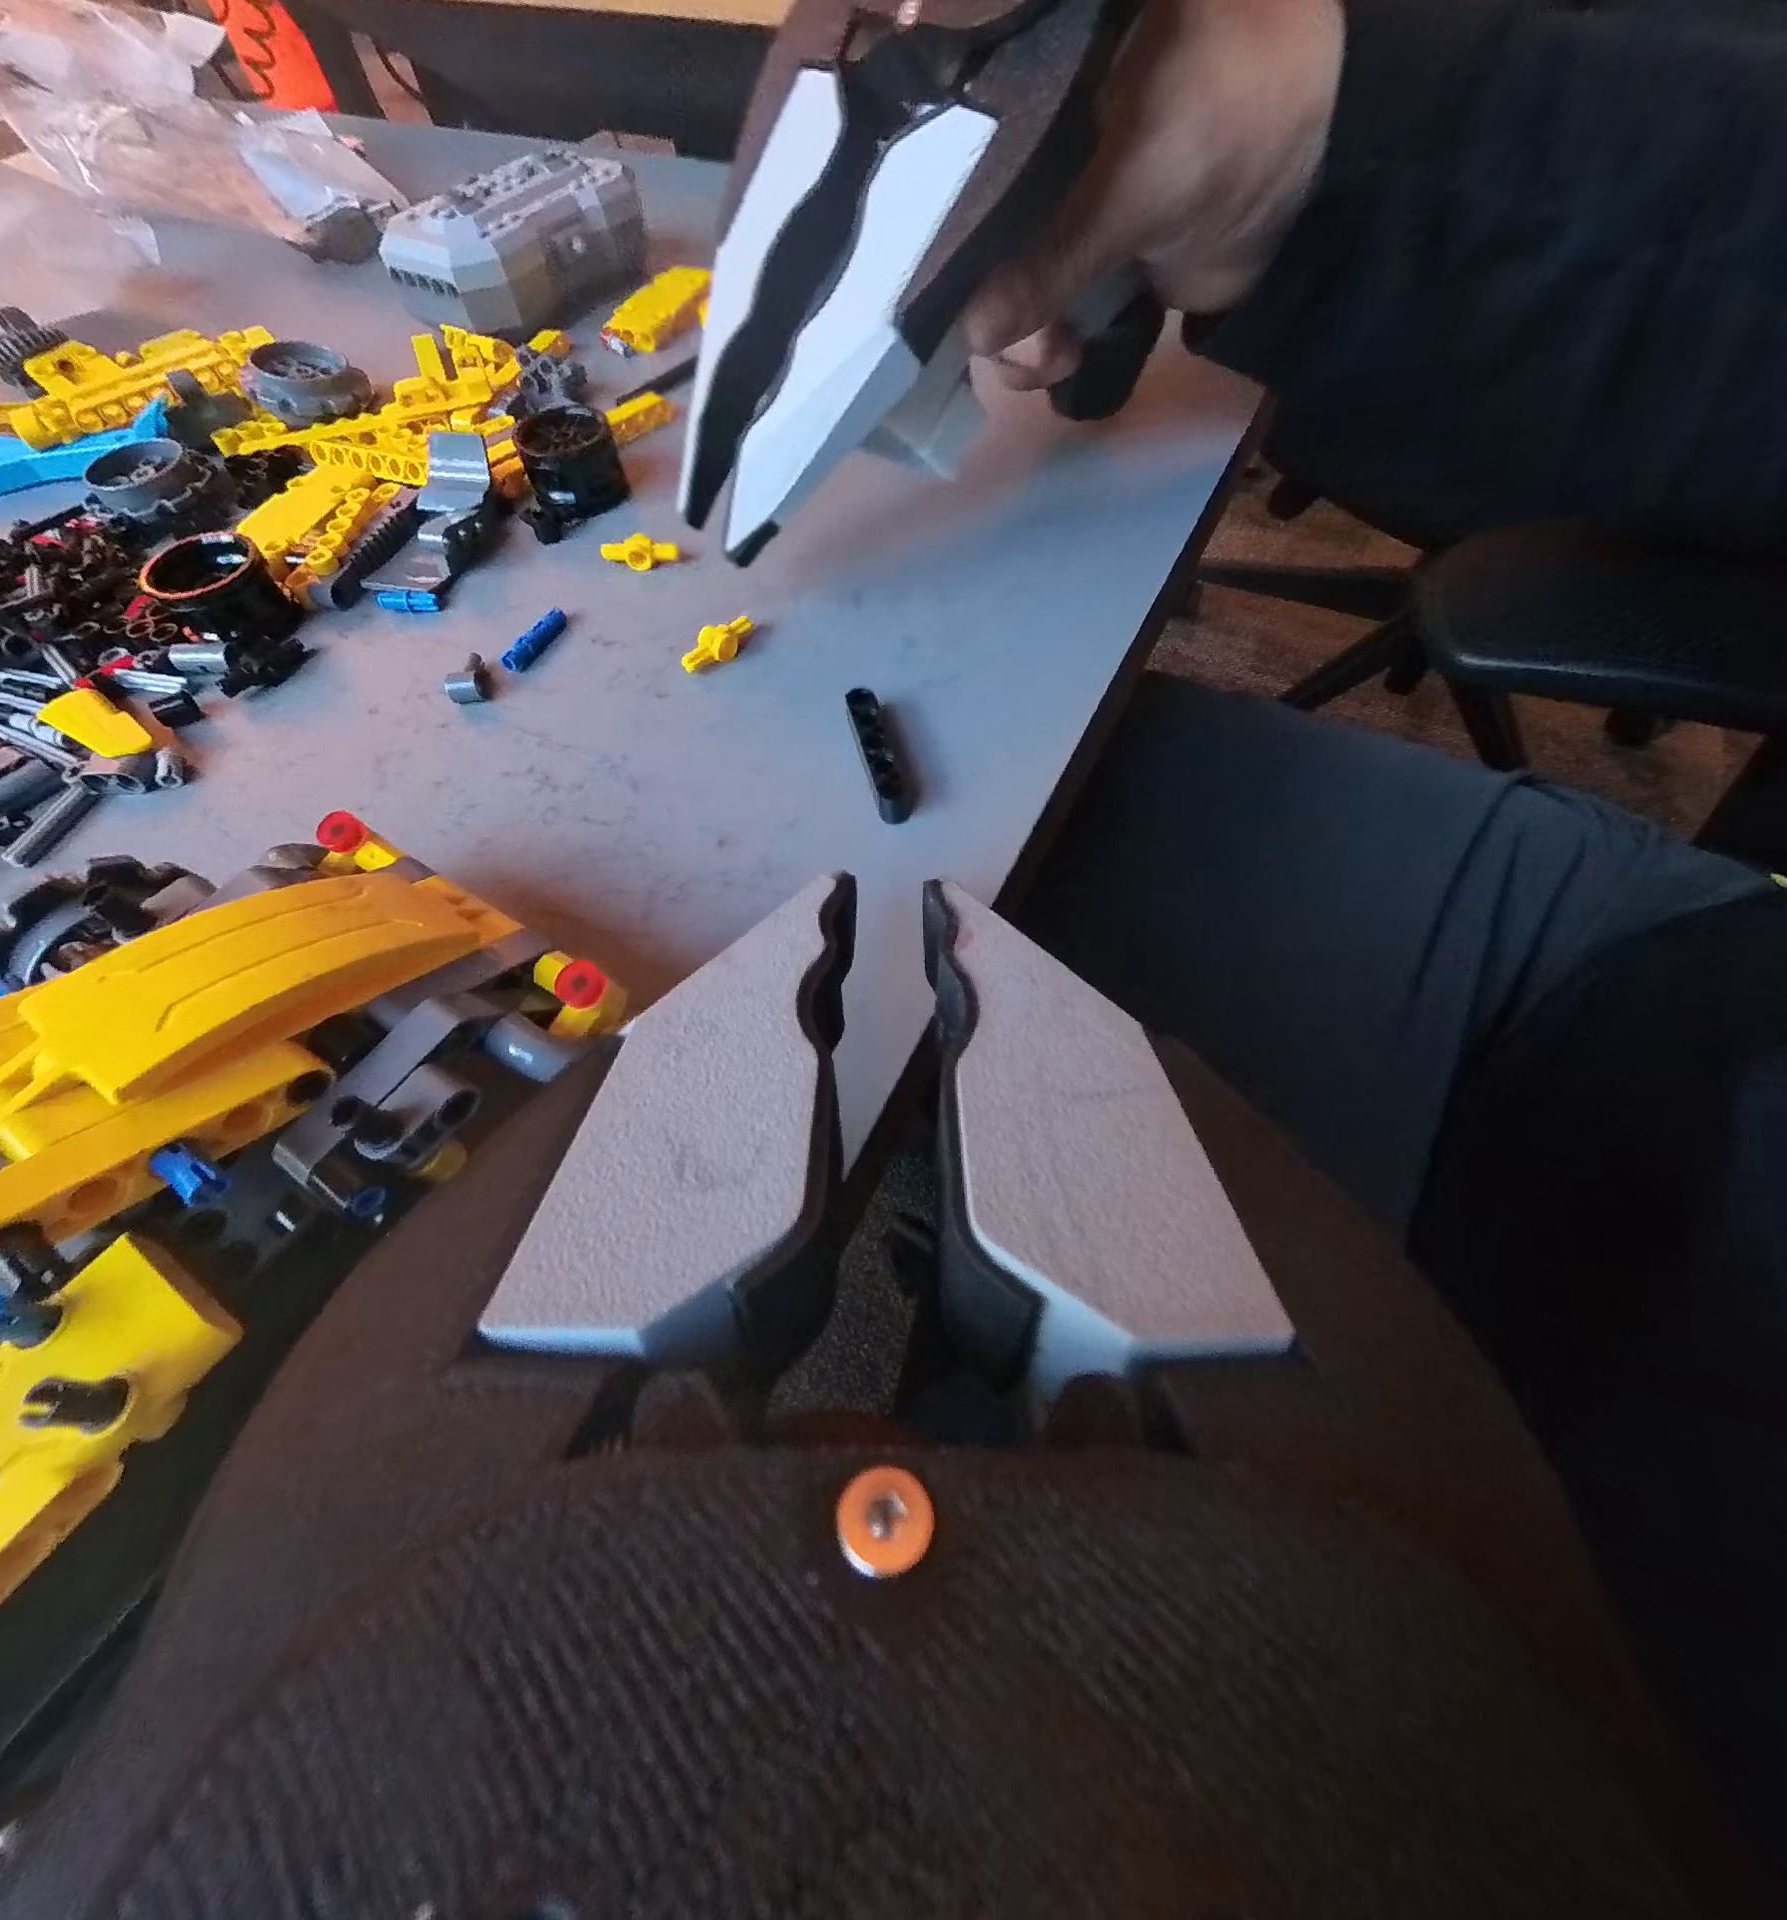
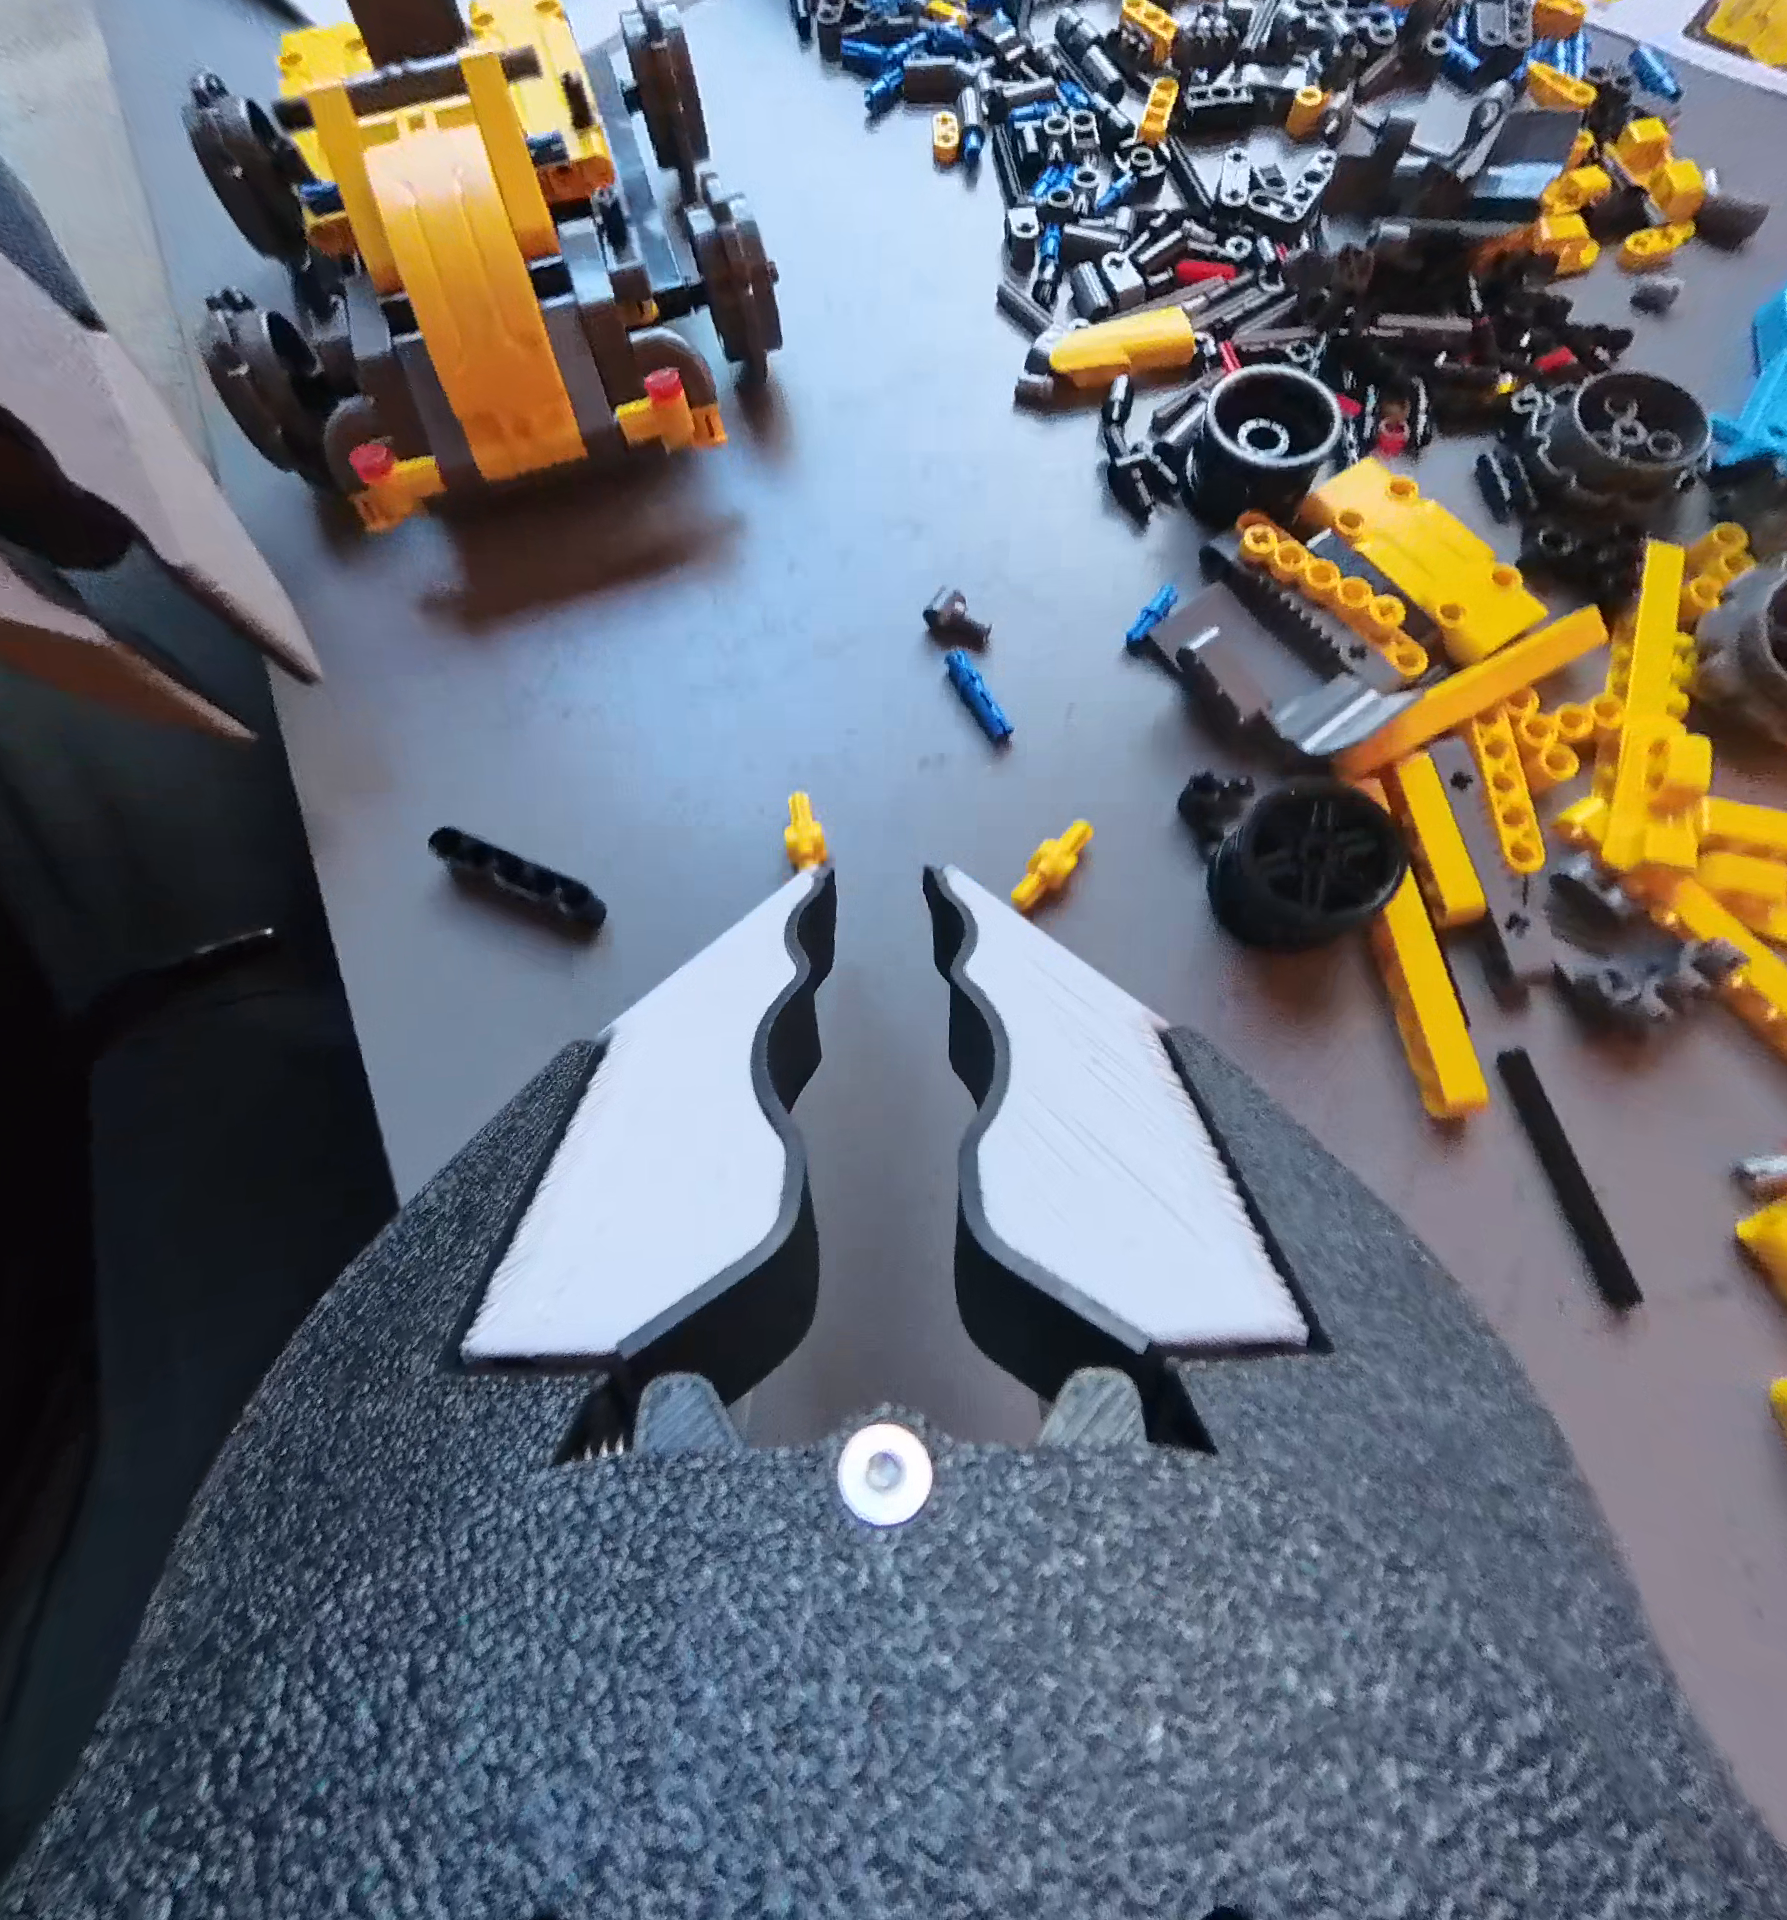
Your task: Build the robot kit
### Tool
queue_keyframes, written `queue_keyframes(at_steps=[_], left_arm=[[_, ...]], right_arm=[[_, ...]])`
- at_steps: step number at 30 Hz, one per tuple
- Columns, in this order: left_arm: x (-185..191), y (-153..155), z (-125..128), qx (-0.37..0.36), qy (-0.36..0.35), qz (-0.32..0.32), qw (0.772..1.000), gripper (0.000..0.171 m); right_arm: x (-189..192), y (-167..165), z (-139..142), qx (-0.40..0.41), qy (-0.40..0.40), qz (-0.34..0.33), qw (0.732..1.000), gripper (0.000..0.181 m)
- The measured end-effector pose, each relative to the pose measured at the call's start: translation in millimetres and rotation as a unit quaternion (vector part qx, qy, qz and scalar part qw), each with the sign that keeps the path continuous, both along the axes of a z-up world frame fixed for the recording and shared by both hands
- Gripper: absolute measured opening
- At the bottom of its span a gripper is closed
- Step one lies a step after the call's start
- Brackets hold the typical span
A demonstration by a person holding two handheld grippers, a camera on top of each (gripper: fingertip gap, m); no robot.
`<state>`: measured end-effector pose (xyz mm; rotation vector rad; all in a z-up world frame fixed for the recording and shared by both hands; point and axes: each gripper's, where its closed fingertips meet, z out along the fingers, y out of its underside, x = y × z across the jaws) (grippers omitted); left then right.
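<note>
My left gripper (image 1: 887, 894) is open and empty, its tips over the grey table (image 1: 660, 790) near its edge. A black holed beam (image 1: 881, 753) lies just ahead of it. A partly built yellow vehicle model (image 1: 193, 1039) sits to its left. My right gripper (image 2: 878, 878) is open and empty, low over the table. One small yellow connector (image 2: 804, 831) lies at its left fingertip, another (image 2: 1050, 862) just right of its right fingertip. The right gripper also shows in the left wrist view (image 1: 723, 535), held by a hand. The left gripper shows at the right wrist view's left edge (image 2: 281, 707).
A big pile of loose yellow, black and blue parts (image 2: 1440, 416) covers one side of the table, with wheels (image 2: 1304, 868), a blue pin (image 2: 977, 694) and a black axle (image 2: 1569, 1179). A grey box (image 1: 525, 244) and plastic bags (image 1: 89, 135) lie farther off. A person's leg (image 1: 1388, 987) and a chair (image 1: 1595, 644) are beside the table. My right fingertips sit around 12 cm from my left ones.
</note>
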<state>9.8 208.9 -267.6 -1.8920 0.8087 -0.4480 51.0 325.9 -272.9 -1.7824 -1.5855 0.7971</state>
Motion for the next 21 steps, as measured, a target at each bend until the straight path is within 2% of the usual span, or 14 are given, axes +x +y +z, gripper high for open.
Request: queue_keyframes(at_steps=[4,11,15,21], left_arm=[[3,3,0,-0.001,0.002,-0.002,1.0,0.01],[8,5,5,0.004,0.007,-0.006,1.0,0.01],[6,6,7,0.007,0.012,-0.006,1.0,0.01],[0,10,17,0.051,0.064,-0.009,0.997,0.013]], right_arm=[[9,-5,-4,-0.012,-0.003,0.011,1.0,0.018],[-7,-15,-14,-0.002,-0.026,0.048,0.999,0.017],[-14,-20,-18,-0.001,-0.04,0.07,0.997,0.003],[-23,-62,10,-0.083,0.012,0.139,0.987,0.003]])
